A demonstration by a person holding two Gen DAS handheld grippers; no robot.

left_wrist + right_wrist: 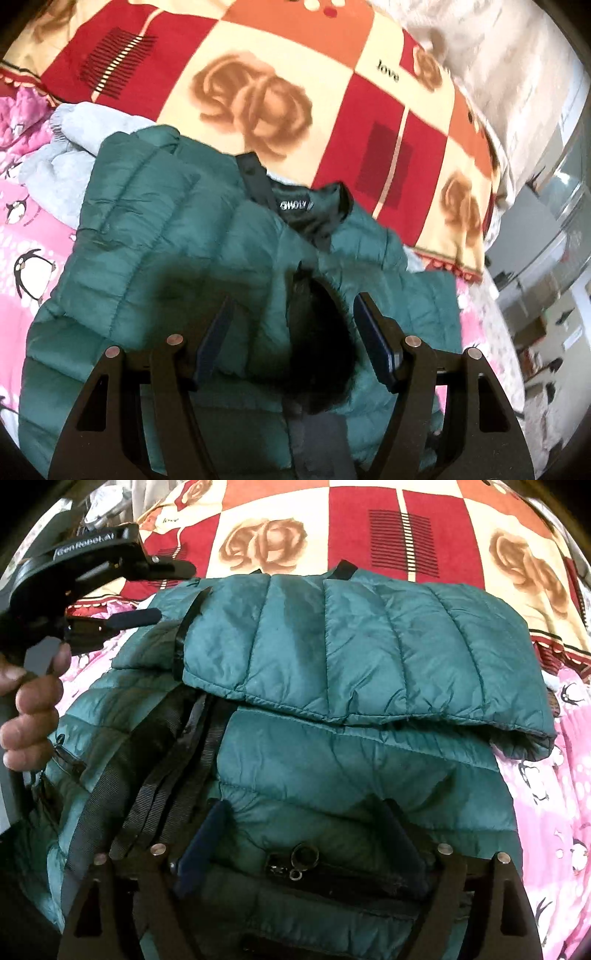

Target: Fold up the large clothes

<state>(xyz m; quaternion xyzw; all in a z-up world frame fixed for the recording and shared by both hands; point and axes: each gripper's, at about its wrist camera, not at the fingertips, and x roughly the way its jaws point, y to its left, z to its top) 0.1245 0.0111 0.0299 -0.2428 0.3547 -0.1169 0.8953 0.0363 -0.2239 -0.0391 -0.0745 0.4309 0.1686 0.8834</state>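
Observation:
A teal quilted puffer jacket (166, 229) lies on the bed with its black collar and label (295, 205) facing up. In the right wrist view the jacket (332, 760) has one sleeve (369, 646) folded across its chest. My left gripper (293, 314) is open just above the jacket's front, over a dark opening in the fabric. It also shows in the right wrist view (136, 594), held by a hand at the left. My right gripper (303, 812) is open low over the jacket's lower front, near the zipper pull (303, 856).
A red, orange and cream checked blanket (295, 85) covers the far half of the bed. A pink penguin-print sheet (554, 794) lies under the jacket. A grey garment (62, 147) sits at the jacket's left. Room furniture (546, 277) is at the right.

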